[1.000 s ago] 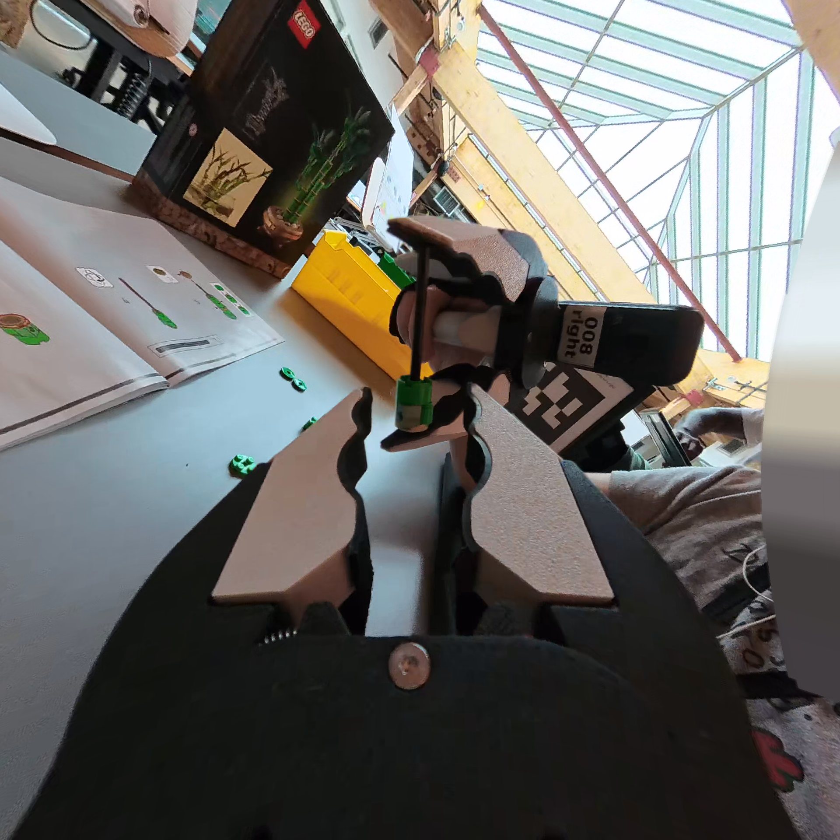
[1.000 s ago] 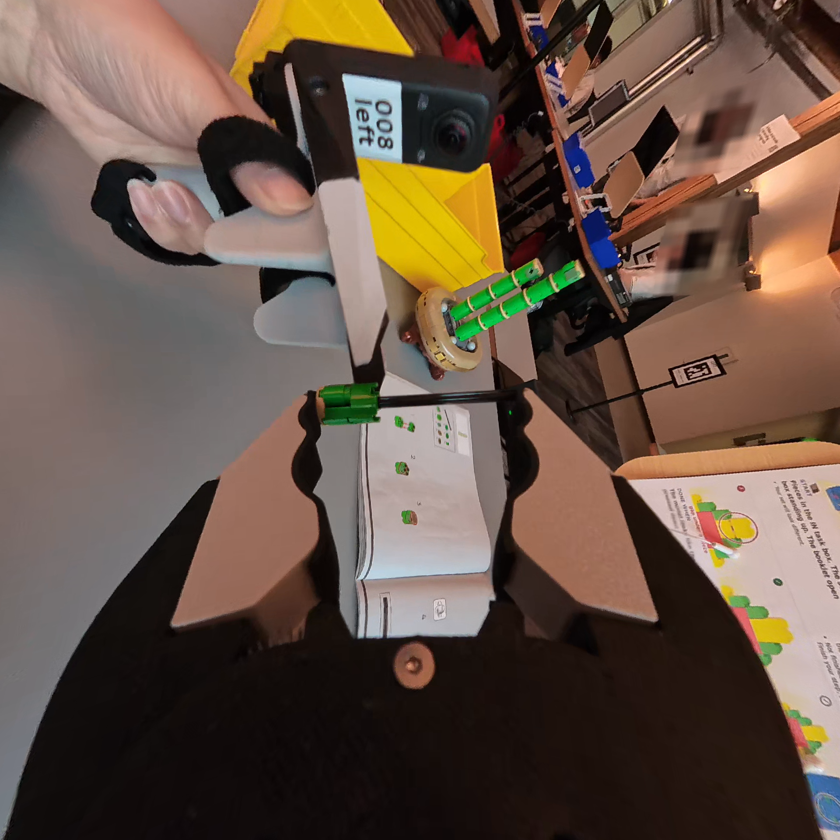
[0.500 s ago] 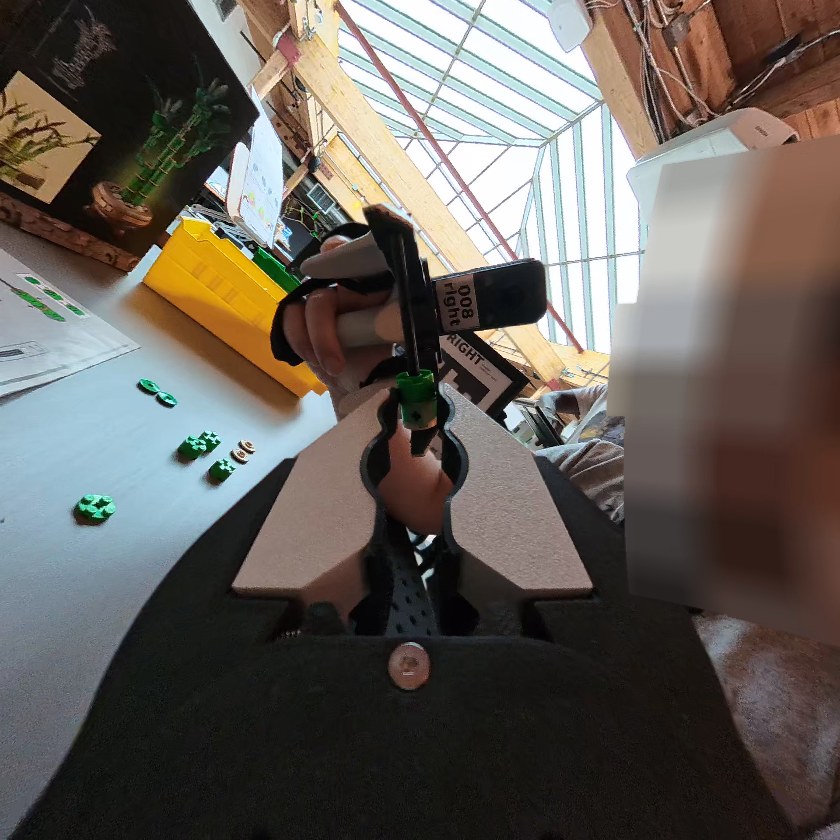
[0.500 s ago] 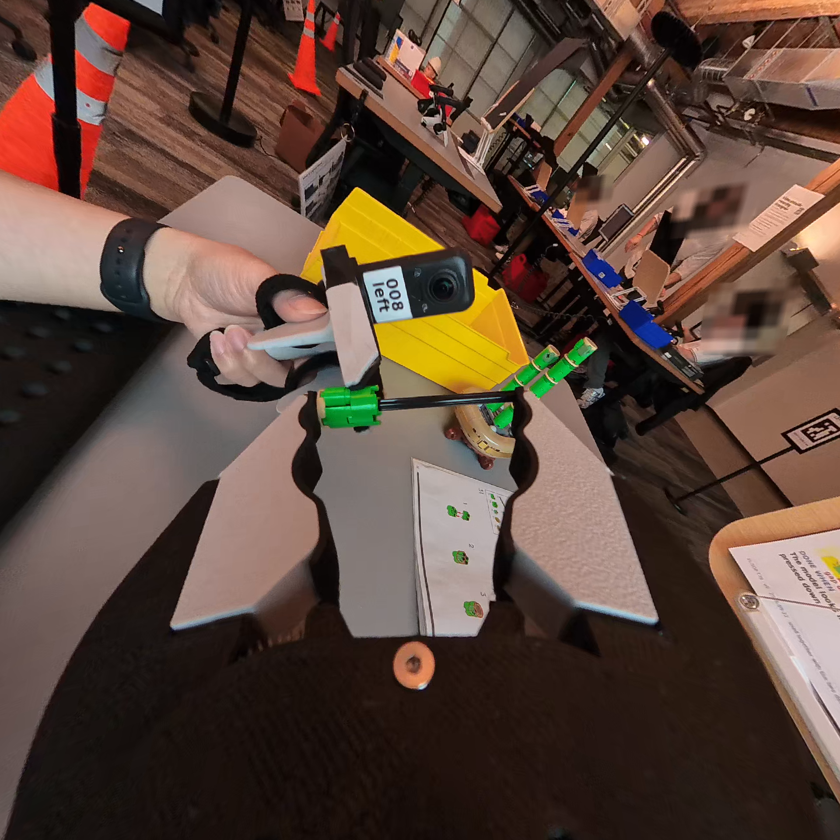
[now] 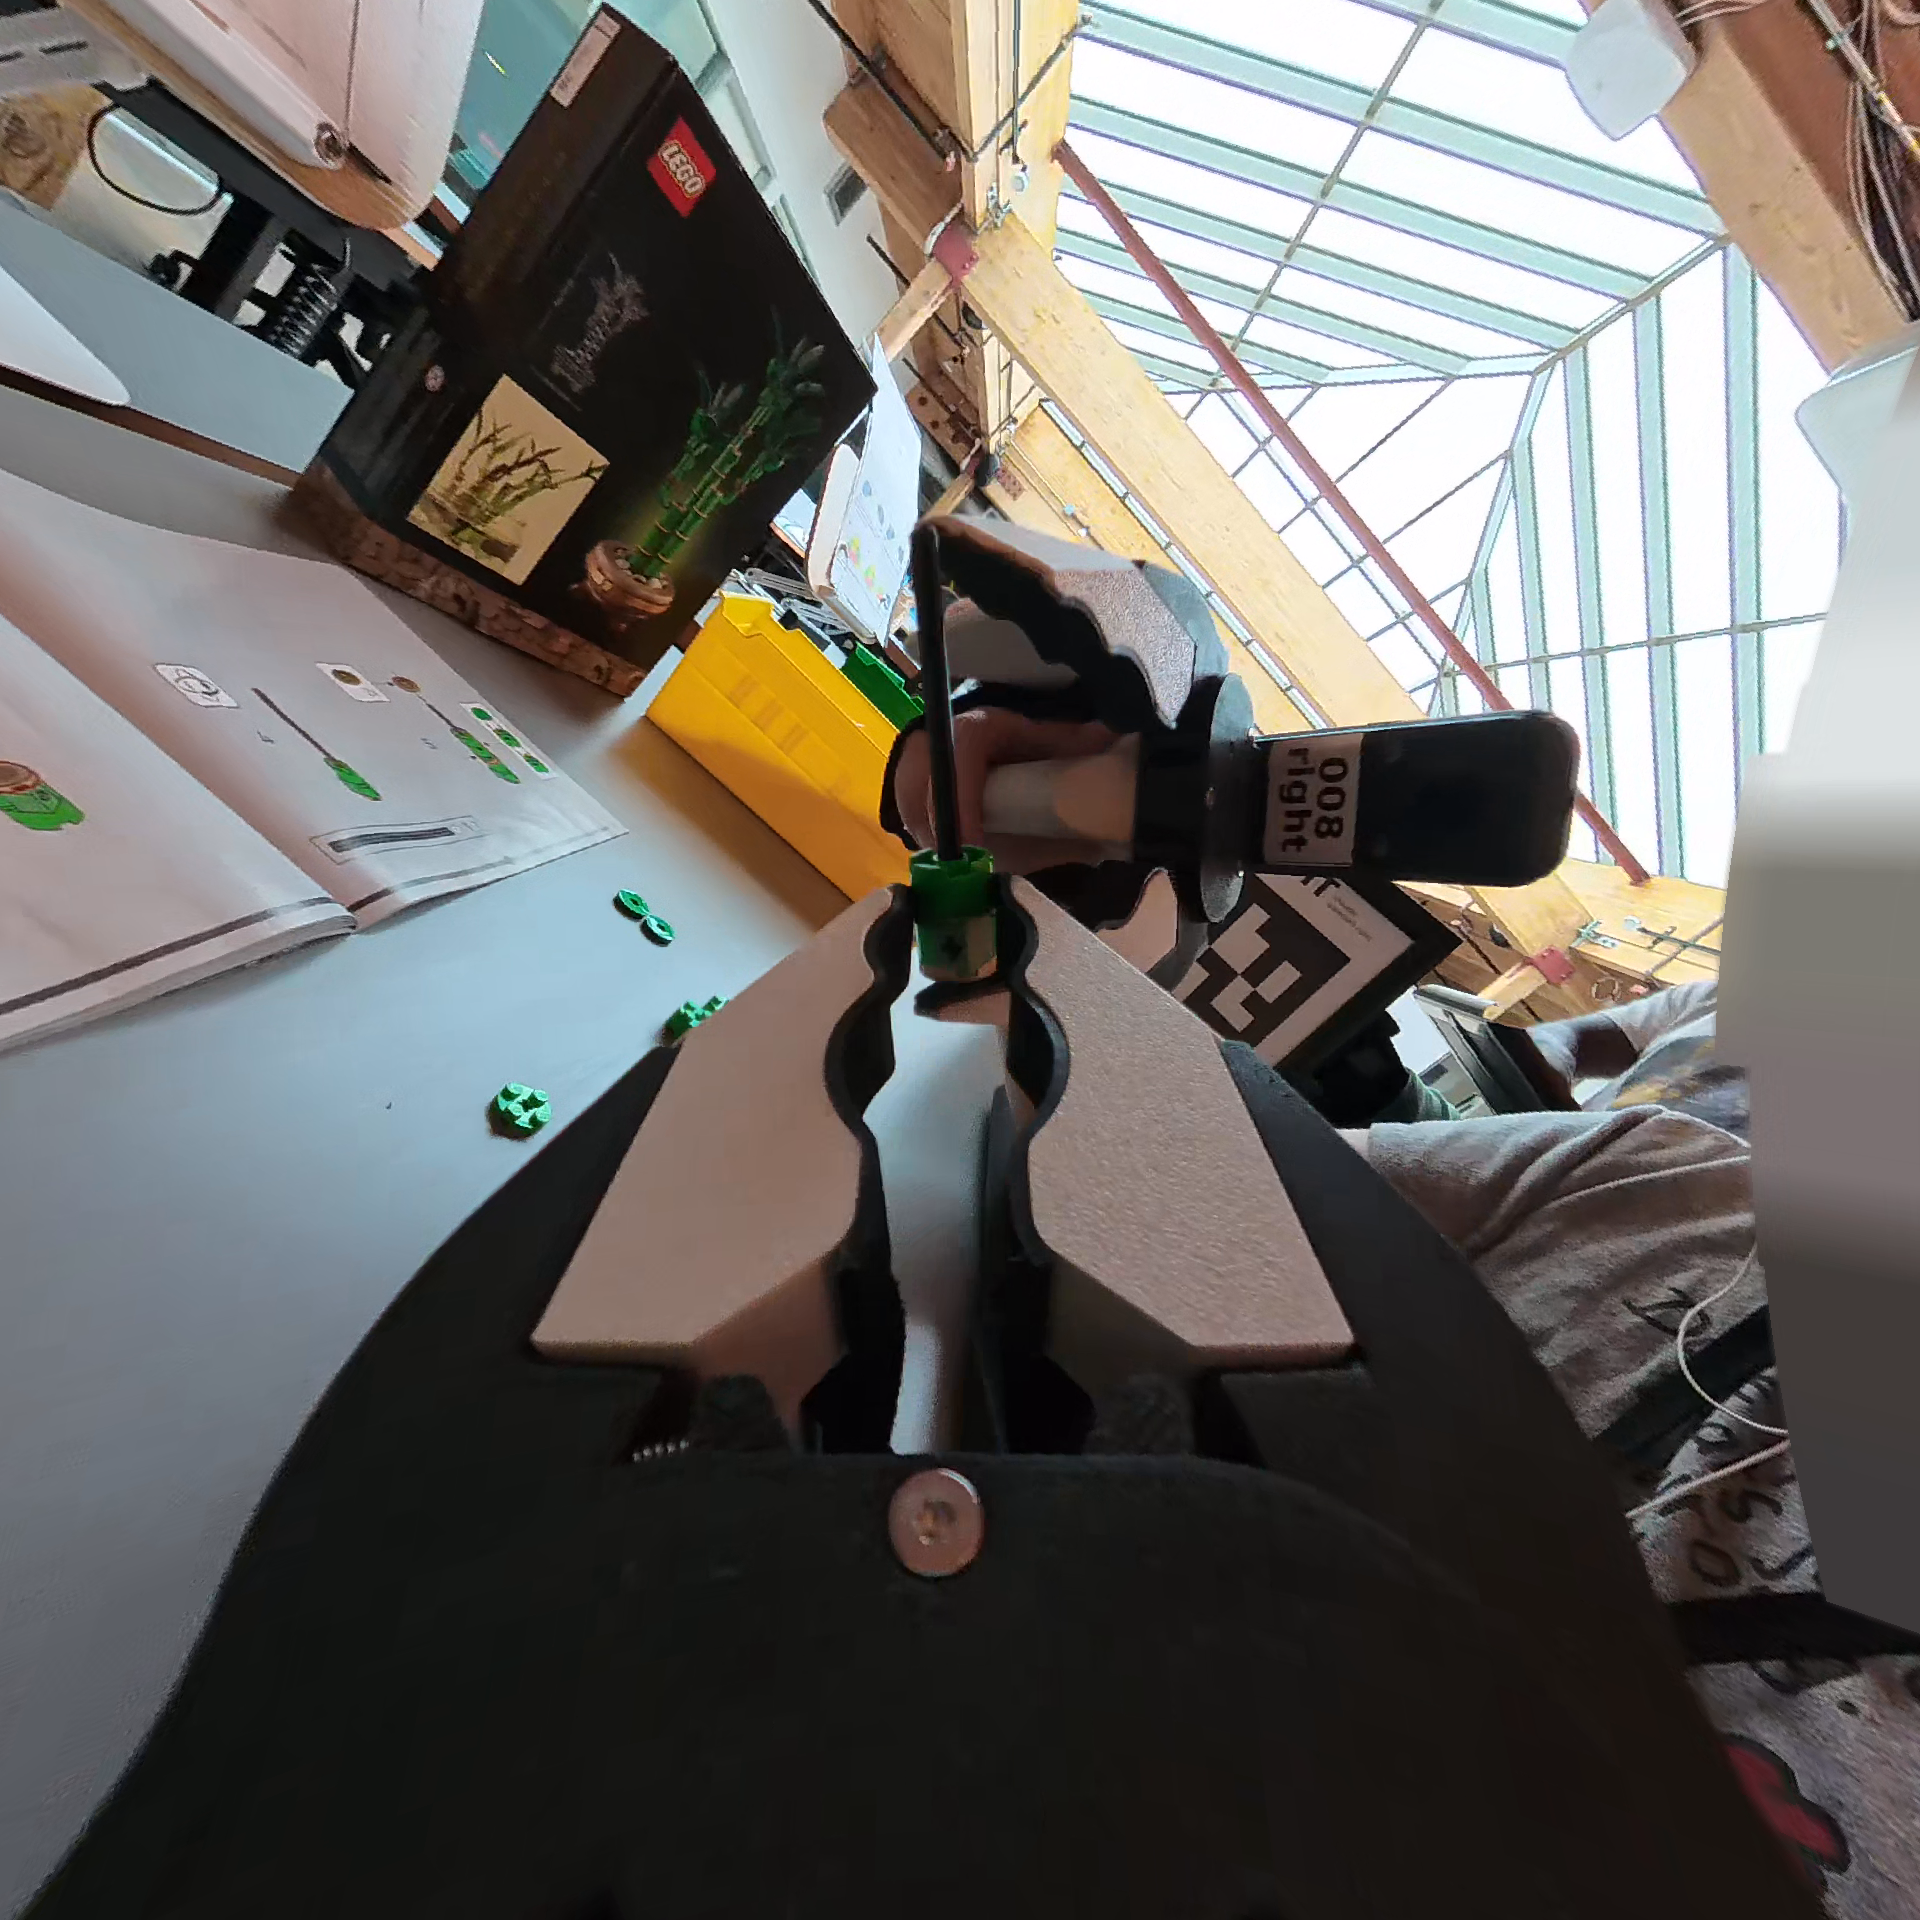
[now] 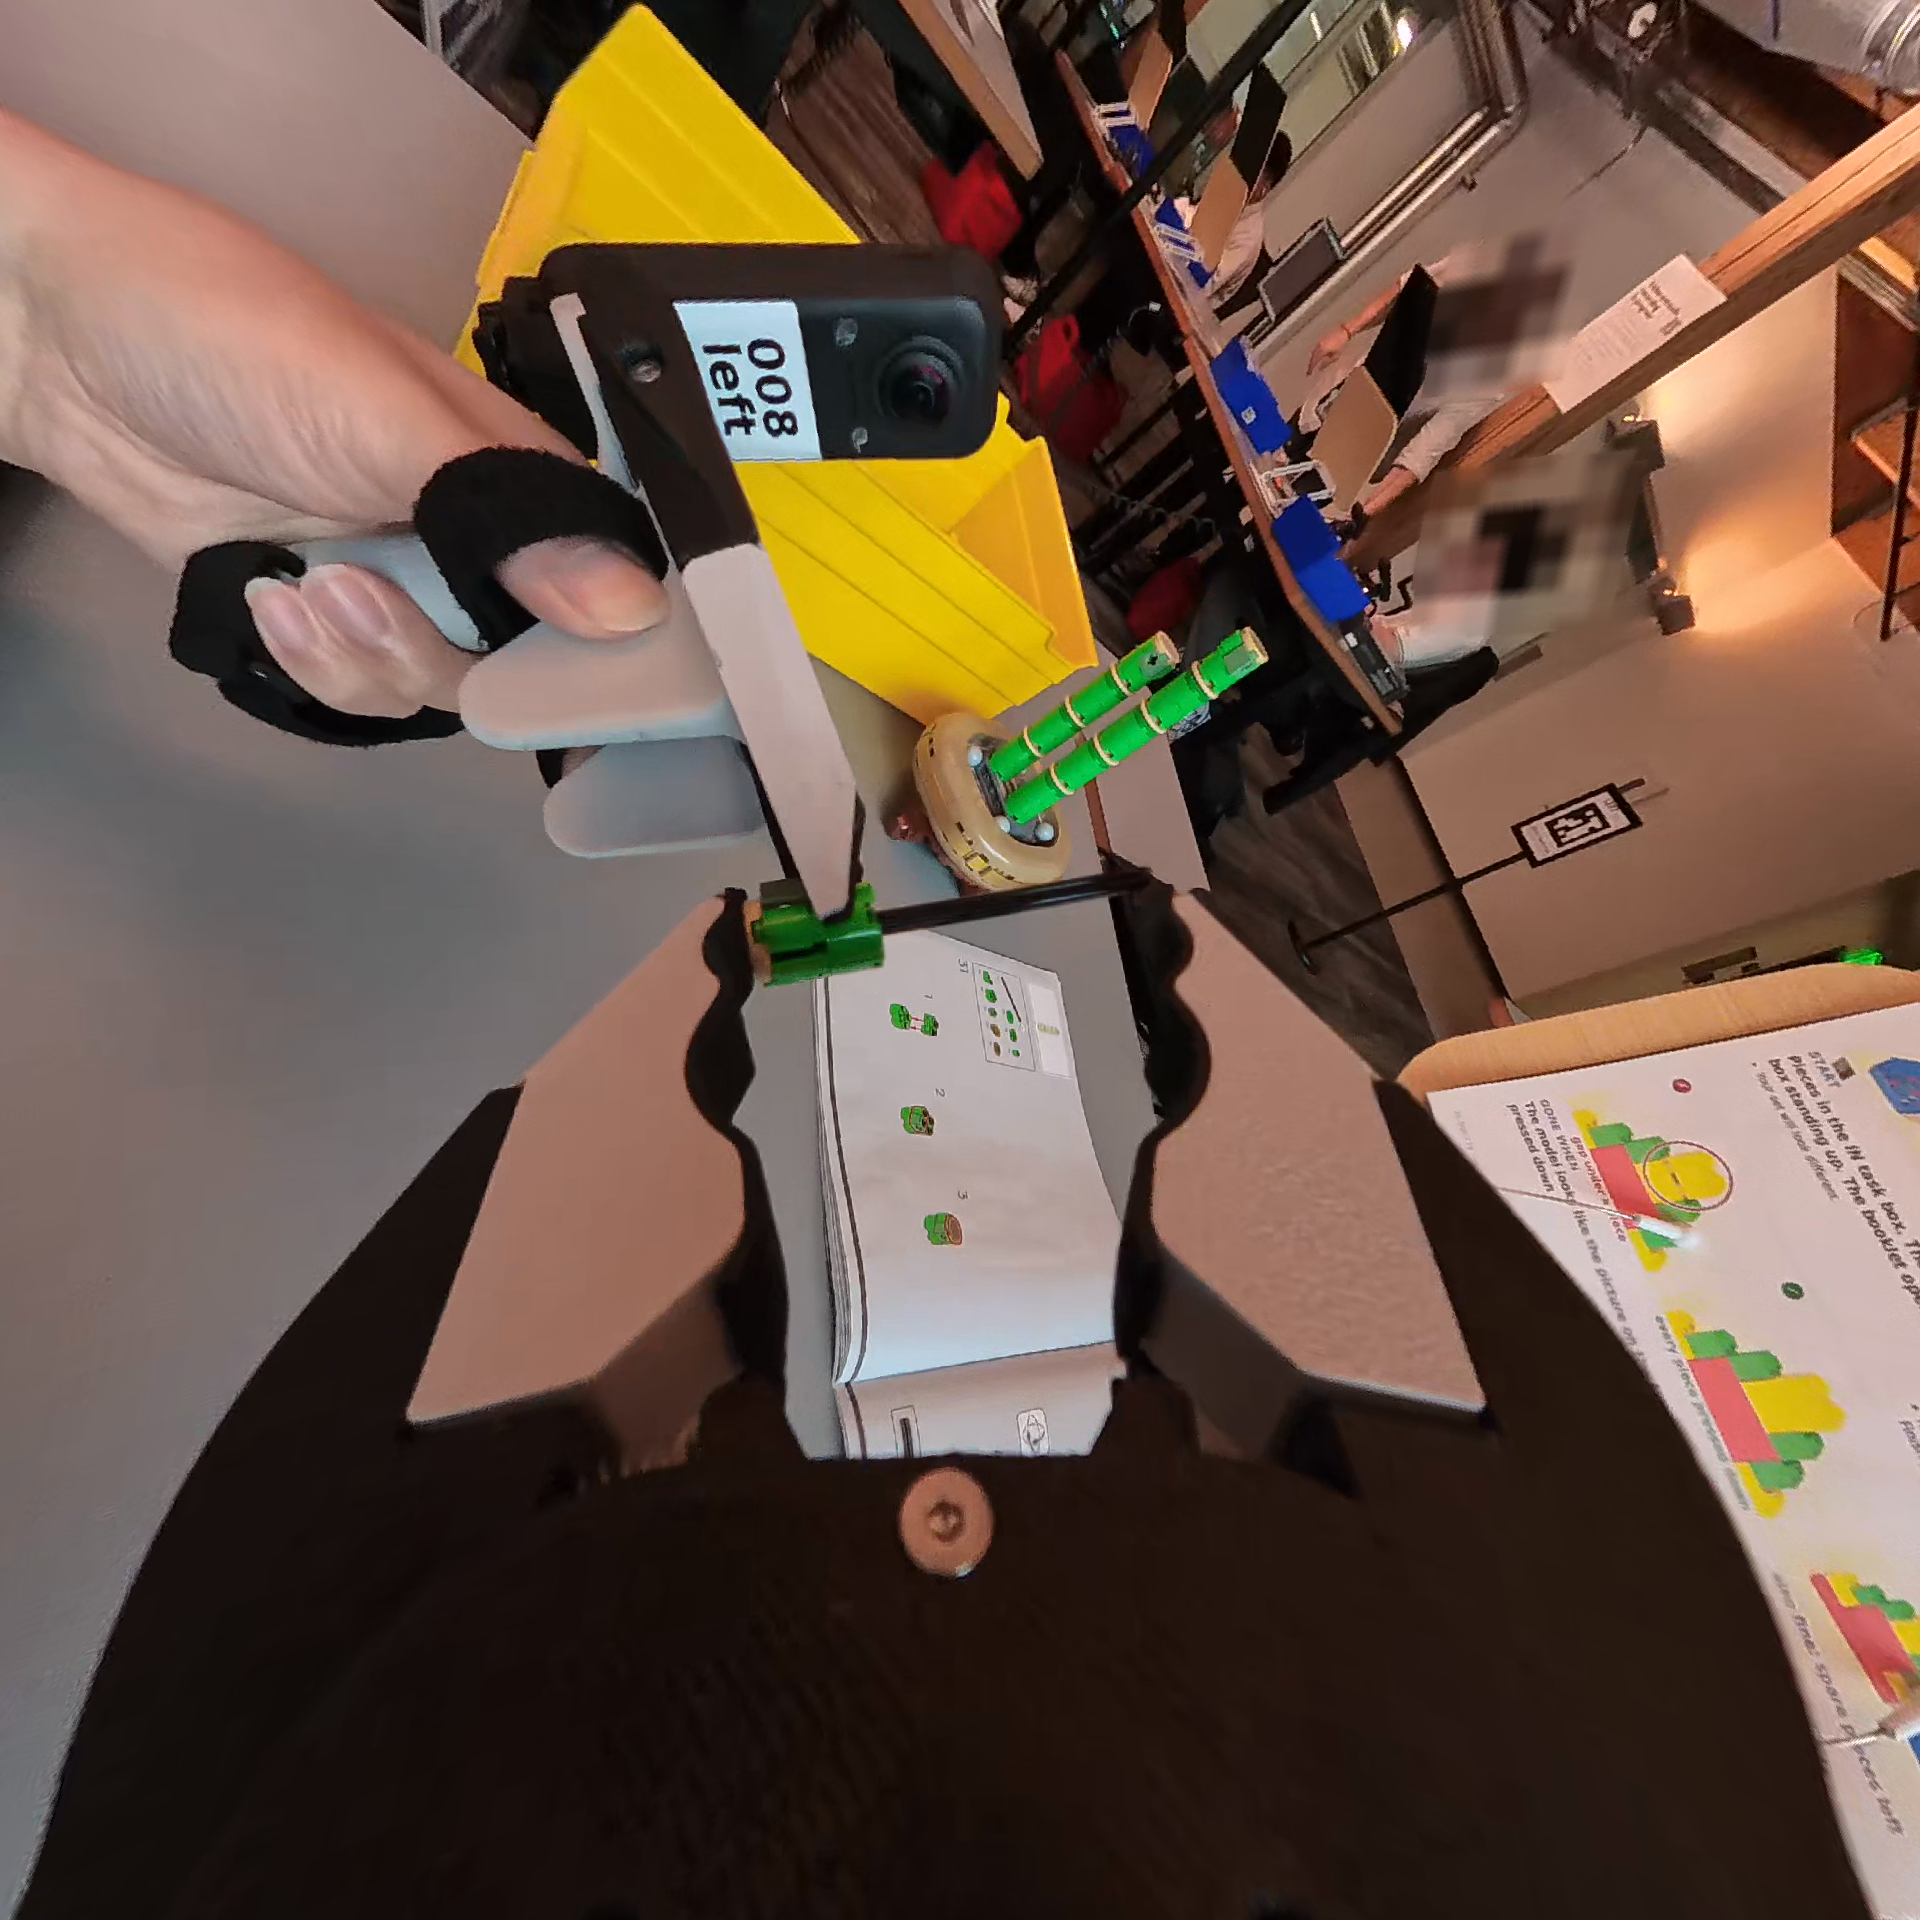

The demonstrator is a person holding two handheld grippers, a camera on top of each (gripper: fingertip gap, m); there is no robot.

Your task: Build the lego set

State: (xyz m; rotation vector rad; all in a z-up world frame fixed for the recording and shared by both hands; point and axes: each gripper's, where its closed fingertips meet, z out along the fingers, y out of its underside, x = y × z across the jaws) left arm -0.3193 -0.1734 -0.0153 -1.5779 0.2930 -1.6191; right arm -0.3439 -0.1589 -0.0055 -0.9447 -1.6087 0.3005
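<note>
The left gripper (image 5: 954,935) is closed on the green round brick stack (image 5: 954,920), clamping it between the tips of its two fingers. A thin black rod (image 5: 932,696) rises from the top of that stack. The right gripper (image 6: 940,914) stands wide, with the rod and stack spanning the gap between its fingertips; the stack (image 6: 816,933) touches one fingertip and the far rod end meets the other, so it grips the assembly lengthwise. Beyond the stack, on the grey table (image 5: 208,1195), lie loose green pieces (image 5: 520,1109), further ones (image 5: 642,914) nearer the open instruction booklet (image 5: 208,748). Past the stack from the right wrist view stands the tan base with two green bamboo stalks (image 6: 1081,727), beside the yellow bin (image 6: 883,582). Farthest from the stack, the black set box (image 5: 613,416) stands behind the booklet.
</note>
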